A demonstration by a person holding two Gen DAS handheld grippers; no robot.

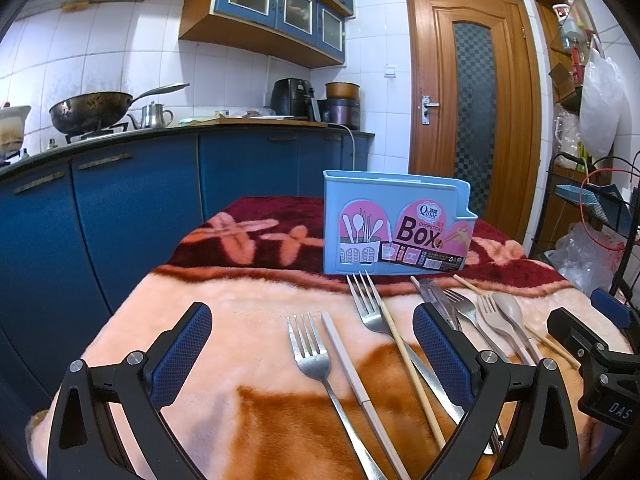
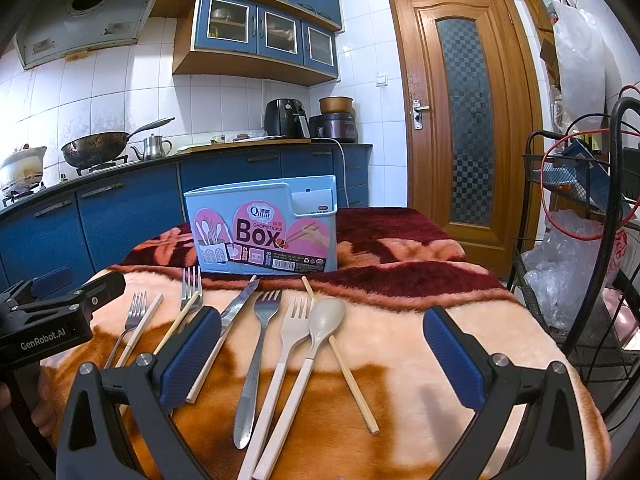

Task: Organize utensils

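A light blue chopsticks box (image 1: 394, 226) stands upright at the back of the blanket-covered table; it also shows in the right wrist view (image 2: 264, 230). Utensils lie in a row in front of it: metal forks (image 1: 310, 350), a pale chopstick (image 1: 346, 360), a wooden chopstick (image 1: 408, 354), a knife (image 2: 236, 308), a metal fork (image 2: 256, 356), a beige fork (image 2: 290, 332) and a beige spoon (image 2: 324, 320). My left gripper (image 1: 312, 344) is open above the left forks. My right gripper (image 2: 322, 346) is open above the beige fork and spoon. Both hold nothing.
The fuzzy pink, orange and maroon blanket (image 2: 440, 320) covers the table. Blue kitchen cabinets (image 1: 132, 208) stand to the left, with a wok (image 1: 92, 110). A black wire rack with plastic bags (image 2: 576, 248) stands to the right. A wooden door (image 2: 464, 112) is behind.
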